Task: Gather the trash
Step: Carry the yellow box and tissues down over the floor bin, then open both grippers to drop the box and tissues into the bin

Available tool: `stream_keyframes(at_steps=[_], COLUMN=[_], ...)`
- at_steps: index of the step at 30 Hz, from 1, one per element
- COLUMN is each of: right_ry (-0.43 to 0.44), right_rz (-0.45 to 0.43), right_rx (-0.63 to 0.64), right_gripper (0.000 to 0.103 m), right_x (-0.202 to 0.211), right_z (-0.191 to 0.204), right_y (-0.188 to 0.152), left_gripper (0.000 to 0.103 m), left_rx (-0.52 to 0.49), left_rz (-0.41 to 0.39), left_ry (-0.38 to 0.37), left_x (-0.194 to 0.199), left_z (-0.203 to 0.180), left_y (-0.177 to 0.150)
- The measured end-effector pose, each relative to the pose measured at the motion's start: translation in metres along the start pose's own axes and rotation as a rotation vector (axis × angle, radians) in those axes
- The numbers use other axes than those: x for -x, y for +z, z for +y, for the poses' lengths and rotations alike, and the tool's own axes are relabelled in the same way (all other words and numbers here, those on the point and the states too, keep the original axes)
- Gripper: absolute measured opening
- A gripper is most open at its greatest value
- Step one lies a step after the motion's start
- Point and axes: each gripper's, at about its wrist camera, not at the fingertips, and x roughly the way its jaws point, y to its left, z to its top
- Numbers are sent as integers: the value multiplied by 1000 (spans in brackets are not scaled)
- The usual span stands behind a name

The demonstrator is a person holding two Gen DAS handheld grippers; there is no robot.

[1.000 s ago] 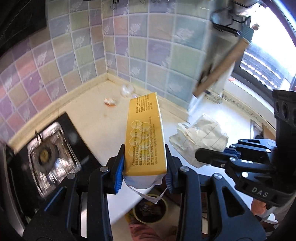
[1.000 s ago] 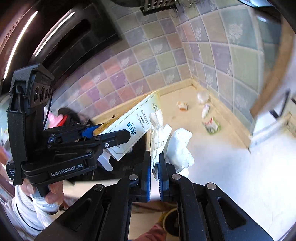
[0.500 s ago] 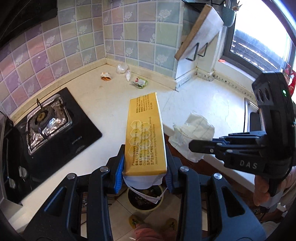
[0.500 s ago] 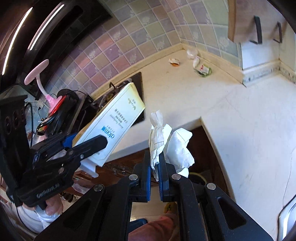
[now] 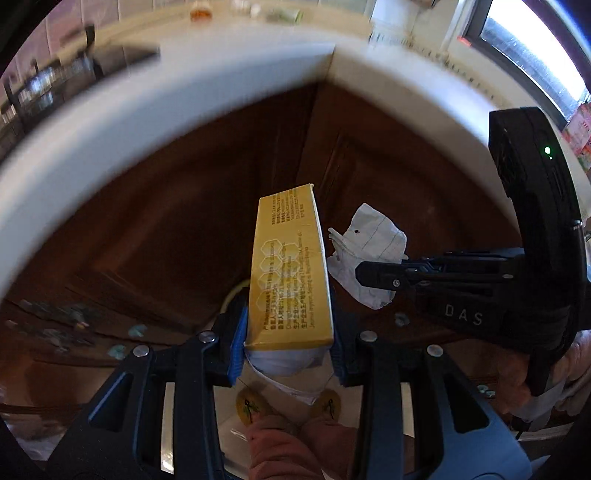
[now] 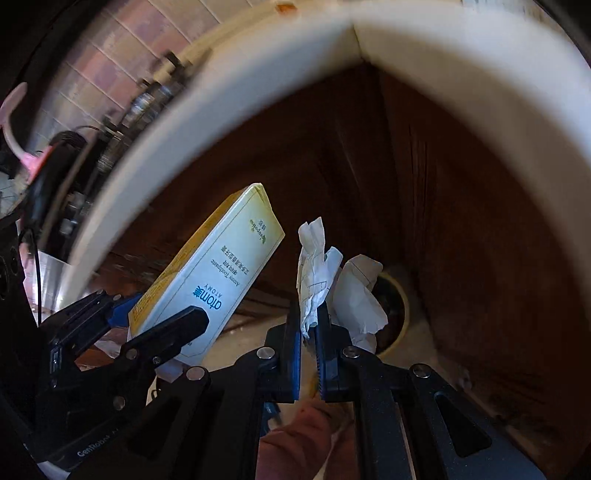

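My left gripper (image 5: 288,332) is shut on a yellow and white toothpaste box (image 5: 290,273), which sticks up between its blue pads. My right gripper (image 6: 308,332) is shut on a crumpled sheet of lined white paper (image 6: 317,269). Each gripper shows in the other's view: the right gripper (image 5: 364,271) with its paper (image 5: 365,254) just right of the box, the left gripper (image 6: 162,314) with the box (image 6: 221,273) just left of the paper. Both point steeply down in front of brown cabinet doors. Beyond the paper, a round bin with a yellowish rim (image 6: 400,306) stands on the floor, mostly hidden.
The thick white counter edge (image 5: 184,92) arches above both grippers, with its inner corner (image 6: 354,40) overhead. Small scraps of trash (image 5: 284,14) lie far back on the counter. Dark wooden cabinet doors (image 5: 177,229) close the space behind. A person's slippered feet (image 5: 251,404) stand below.
Both grippers have dropped from above the counter to below its edge, still holding the box and the paper. The counter top has slid to the top of both views; the cabinet doors fill them.
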Motion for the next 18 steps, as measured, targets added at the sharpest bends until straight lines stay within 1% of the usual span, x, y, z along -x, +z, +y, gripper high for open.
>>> stream_keyframes(at_steps=[2, 3, 7, 8, 10, 11, 12, 13, 14, 16, 18], right_ry=[-1, -2, -19, -22, -37, -45, -58, -74, -77, -83, -94], right_rz=[28, 37, 79, 96, 100, 104, 112, 124, 130, 129, 116], right_rx=[-26, -32, -60, -66, -64, -59, -58, -59, -61, -62, -72], right_gripper=[6, 7, 7, 7, 7, 8, 13, 16, 21, 28, 37], right_x=[-43, -63, -141, -155, -185, -199, -210, -223, -232, -243, -245], right_z=[-18, -26, -54, -59, -70, -74, -77, -80, -81, -84, -85], right_y=[-16, -23, -44, -47, -56, -60, -62, -64, -64, -68, -68], left_gripper=[33, 33, 34, 34, 34, 34, 34, 37, 38, 51, 67], left_rx=[4, 7, 18, 16, 4, -2, -9, -10, -7, 8, 23], left_rz=[27, 45, 97, 101, 111, 114, 118, 117, 121, 143, 151], left_ry=[-3, -3, -7, -3, -9, -11, -7, -3, -1, 4, 17], left_x=[-34, -57, -129, -144, -172, -181, -192, -199, -204, -215, -218], left_z=[7, 12, 28, 30, 35, 36, 38, 40, 42, 48, 53], left_y=[-16, -26, -52, -57, -66, -69, -73, -75, -77, -79, -81])
